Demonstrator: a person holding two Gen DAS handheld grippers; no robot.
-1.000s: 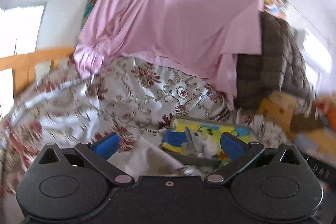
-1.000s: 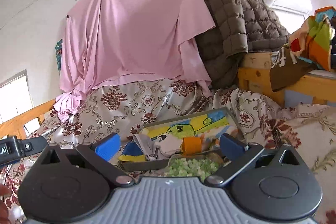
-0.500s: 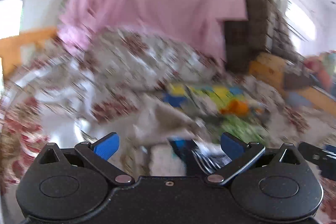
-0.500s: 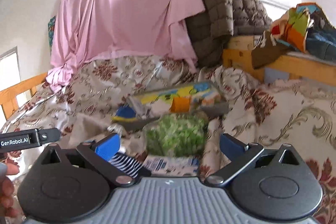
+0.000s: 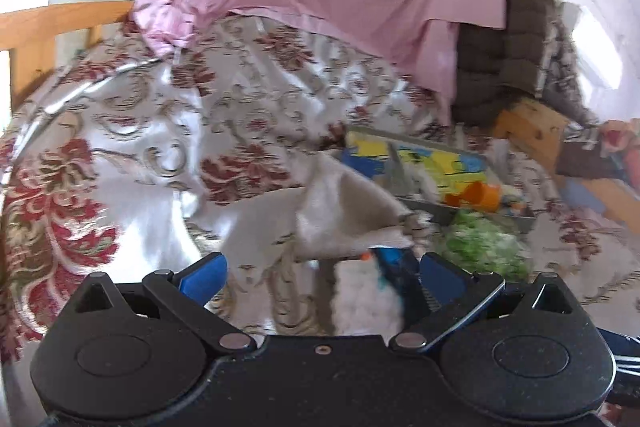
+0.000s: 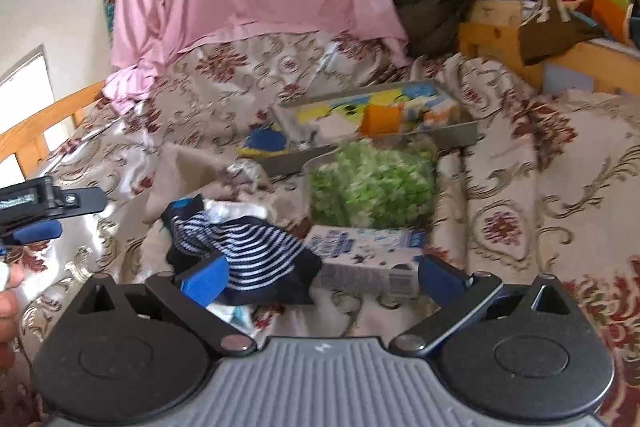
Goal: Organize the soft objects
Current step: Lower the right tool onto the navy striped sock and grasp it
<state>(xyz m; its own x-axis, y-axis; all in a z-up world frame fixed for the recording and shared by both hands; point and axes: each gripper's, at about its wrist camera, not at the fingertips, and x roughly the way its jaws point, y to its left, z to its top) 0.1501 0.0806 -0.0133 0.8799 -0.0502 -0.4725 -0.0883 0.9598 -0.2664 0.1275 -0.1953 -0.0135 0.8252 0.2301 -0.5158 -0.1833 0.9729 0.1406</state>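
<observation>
Both views dropped from the tray (image 6: 456,137) to the loose pile on the bed (image 6: 520,187) — I'm closing in. Right claw (image 6: 320,277) open over the striped sock (image 6: 248,251); left claw (image 5: 320,273) open, empty — sock not yet grabbed

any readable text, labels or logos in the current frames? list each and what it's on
Nothing reads cleanly.
Carton in front of the right gripper: blue print and a barcode, too blurred to read.
Left gripper's side label, seen from the right wrist: white lettering, too small and blurred.
Right gripper body: a small embossed mark, a logo, no letters.
Tray liner: cartoon picture, no legible words.
Left wrist view: none.
</observation>
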